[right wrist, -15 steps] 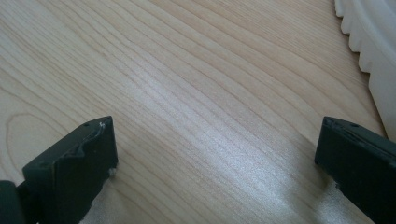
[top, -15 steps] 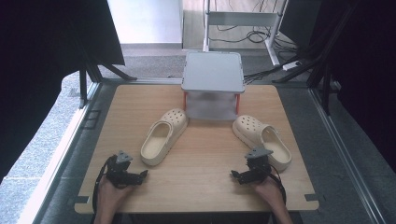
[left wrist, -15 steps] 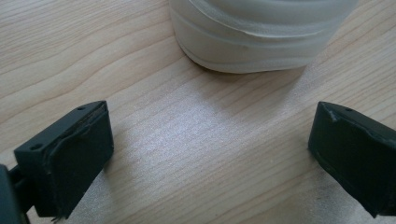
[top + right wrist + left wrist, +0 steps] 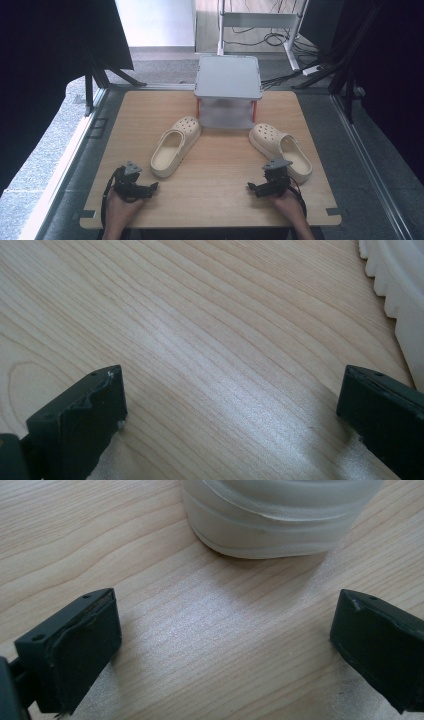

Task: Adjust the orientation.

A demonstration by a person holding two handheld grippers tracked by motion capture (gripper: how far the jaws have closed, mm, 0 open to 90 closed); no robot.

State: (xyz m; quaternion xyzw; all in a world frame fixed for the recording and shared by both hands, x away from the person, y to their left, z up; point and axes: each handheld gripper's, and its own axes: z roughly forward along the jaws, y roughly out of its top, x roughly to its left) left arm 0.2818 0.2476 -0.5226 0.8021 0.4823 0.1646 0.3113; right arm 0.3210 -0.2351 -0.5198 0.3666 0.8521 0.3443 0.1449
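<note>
High view: left gripper [image 4: 134, 186] and right gripper [image 4: 272, 181] low on table [image 4: 220, 200], near left clog [image 4: 175, 146] and right clog [image 4: 281, 146]. Left gripper view: jaws wide apart, left clog's heel [image 4: 280, 520] just ahead. Right gripper view: jaws spread, empty, right clog's sole edge [image 4: 400, 285] alongside.

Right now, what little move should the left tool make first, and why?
Probably ease the left tool forward toward the heel of the left clog. Its jaws stand wide open over bare wooden table, and the cream clog lies just ahead, untouched.
</note>
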